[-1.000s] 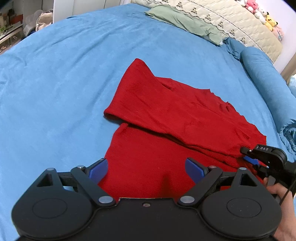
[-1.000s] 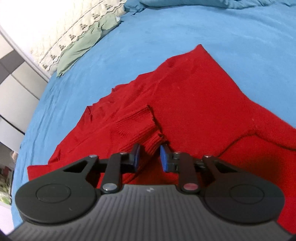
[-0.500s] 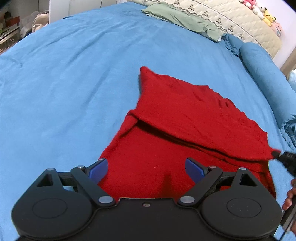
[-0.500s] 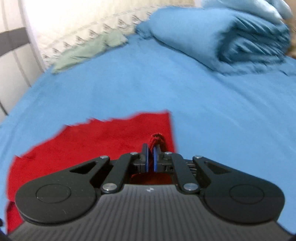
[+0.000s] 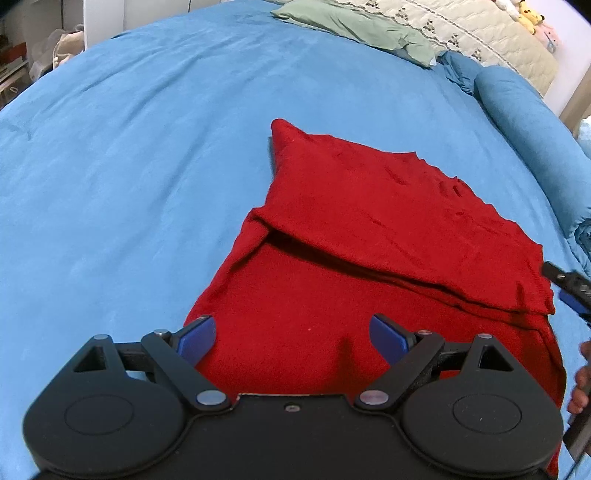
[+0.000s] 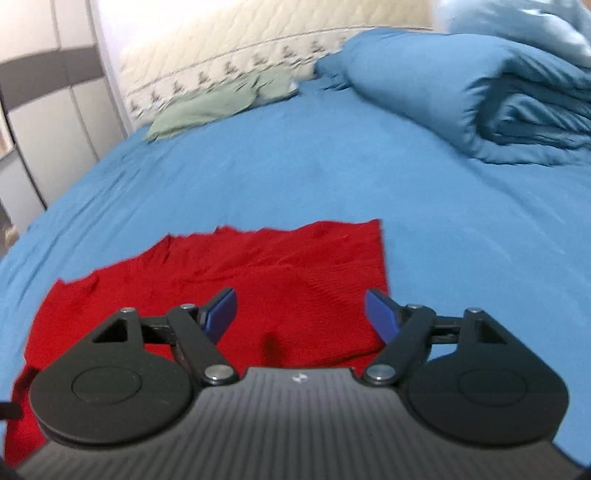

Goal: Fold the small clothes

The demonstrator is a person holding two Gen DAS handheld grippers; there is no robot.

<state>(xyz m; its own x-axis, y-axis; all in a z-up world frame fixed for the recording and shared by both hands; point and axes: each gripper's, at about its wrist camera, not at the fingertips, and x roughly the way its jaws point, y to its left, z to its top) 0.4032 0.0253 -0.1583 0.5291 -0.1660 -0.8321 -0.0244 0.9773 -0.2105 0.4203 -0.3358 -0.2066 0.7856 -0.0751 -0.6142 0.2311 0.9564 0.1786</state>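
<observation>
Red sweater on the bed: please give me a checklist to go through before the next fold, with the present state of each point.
1. Left gripper open and holding nothing: ok.
2. Right gripper open and holding nothing: ok.
3. Red sweater fully on the blue sheet: ok.
4. Folded upper layer lies flat: not ok, a dark gap shows under its near edge in the left wrist view.
5. Sweater clear of the green cloth and the rolled duvet: ok.
6. Sleeve tucked evenly under the fold: cannot tell, it is hidden.
</observation>
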